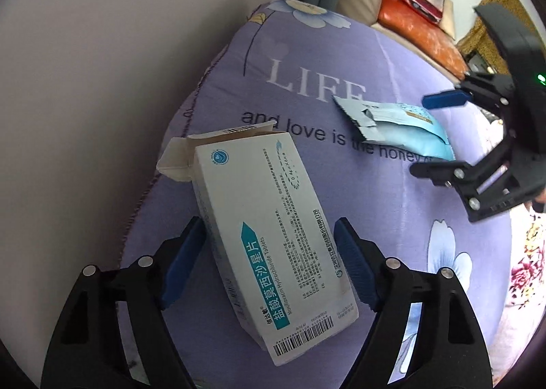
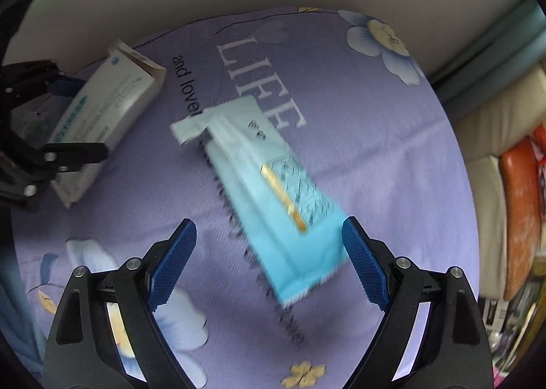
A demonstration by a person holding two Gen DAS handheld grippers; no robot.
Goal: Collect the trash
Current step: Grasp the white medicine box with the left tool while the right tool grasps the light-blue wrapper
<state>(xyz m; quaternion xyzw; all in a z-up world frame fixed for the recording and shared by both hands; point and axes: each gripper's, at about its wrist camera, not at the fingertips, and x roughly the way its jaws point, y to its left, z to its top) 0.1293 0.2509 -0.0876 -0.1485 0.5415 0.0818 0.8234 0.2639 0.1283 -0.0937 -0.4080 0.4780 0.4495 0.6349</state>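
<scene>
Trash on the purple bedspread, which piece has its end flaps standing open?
The white medicine box between the left tongs; its far-end flaps stand open. The light blue wrapper is a flat torn packet.

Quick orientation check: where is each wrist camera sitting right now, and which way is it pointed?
Left wrist: above the purple cloth, looking down along the open left gripper straddling the medicine box; the right gripper shows at right.
Right wrist: looking down along the open right gripper over the blue wrapper; the left gripper shows at left.
Shared: box, wrapper, cloth.
</scene>
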